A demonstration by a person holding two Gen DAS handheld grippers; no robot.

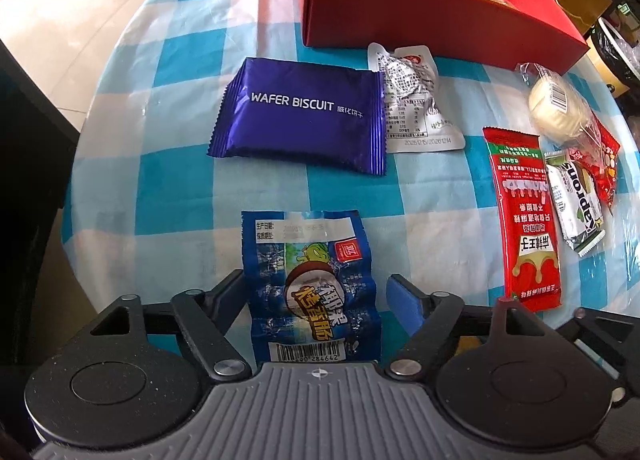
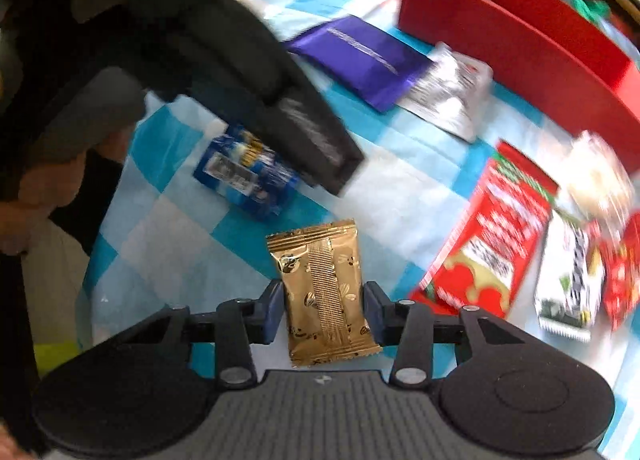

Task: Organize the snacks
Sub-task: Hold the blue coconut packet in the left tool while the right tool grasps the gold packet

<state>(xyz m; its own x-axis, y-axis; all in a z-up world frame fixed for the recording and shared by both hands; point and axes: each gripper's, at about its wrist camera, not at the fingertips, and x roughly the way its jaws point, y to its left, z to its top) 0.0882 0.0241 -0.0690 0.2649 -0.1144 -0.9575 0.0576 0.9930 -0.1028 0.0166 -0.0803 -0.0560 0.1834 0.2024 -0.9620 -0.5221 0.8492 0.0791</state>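
Note:
My left gripper point(image 1: 316, 300) is open, its fingers either side of a blue sausage packet point(image 1: 310, 284) that lies on the checked tablecloth point(image 1: 168, 180); they stand apart from it. My right gripper point(image 2: 323, 300) is shut on a gold snack packet point(image 2: 324, 292) and holds it above the cloth. The red box point(image 1: 420, 12) stands at the far side with some packets inside. In the right wrist view, the left gripper's black body point(image 2: 280, 108) hangs over the blue packet point(image 2: 248, 176), and the red box point(image 2: 520, 48) is at the upper right.
A purple wafer biscuit packet point(image 1: 298, 116), a silver packet point(image 1: 416, 100), a long red packet point(image 1: 526, 216), a white Kapron packet point(image 1: 576, 204), a round bun in clear wrap point(image 1: 556, 104) and a small red packet point(image 1: 606, 164) lie on the cloth. The table edge curves at left.

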